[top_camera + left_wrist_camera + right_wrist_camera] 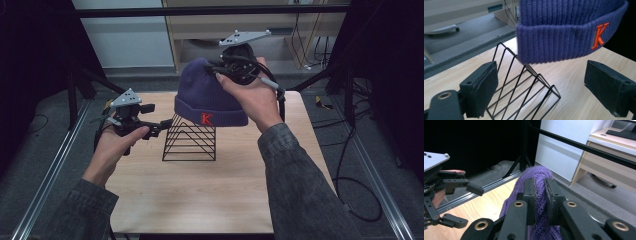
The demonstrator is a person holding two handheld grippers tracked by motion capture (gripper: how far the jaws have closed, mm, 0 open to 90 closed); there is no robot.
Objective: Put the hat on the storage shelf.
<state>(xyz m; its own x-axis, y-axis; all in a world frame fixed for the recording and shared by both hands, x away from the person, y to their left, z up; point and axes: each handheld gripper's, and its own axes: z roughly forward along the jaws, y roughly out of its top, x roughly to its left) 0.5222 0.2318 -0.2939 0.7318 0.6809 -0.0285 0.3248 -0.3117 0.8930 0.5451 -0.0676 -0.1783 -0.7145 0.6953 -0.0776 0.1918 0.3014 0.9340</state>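
Note:
A purple knit beanie (207, 95) with a red K on its cuff hangs over the top of a black wire rack (190, 142) on the wooden table (210, 190). My right gripper (227, 67) is shut on the beanie's crown (537, 173), pinching a fold of knit between its pads. In the left gripper view the beanie's cuff (564, 42) floats just above the wire rack (524, 92). My left gripper (165, 125) stands open at the rack's left side, its jaws level with the rack's upper wires, and nothing is between its pads (485, 87).
A black frame bar (210, 11) crosses the far side above the table. A light wooden desk (609, 157) and cables lie beyond it. Metal rails (55, 165) run along both table sides.

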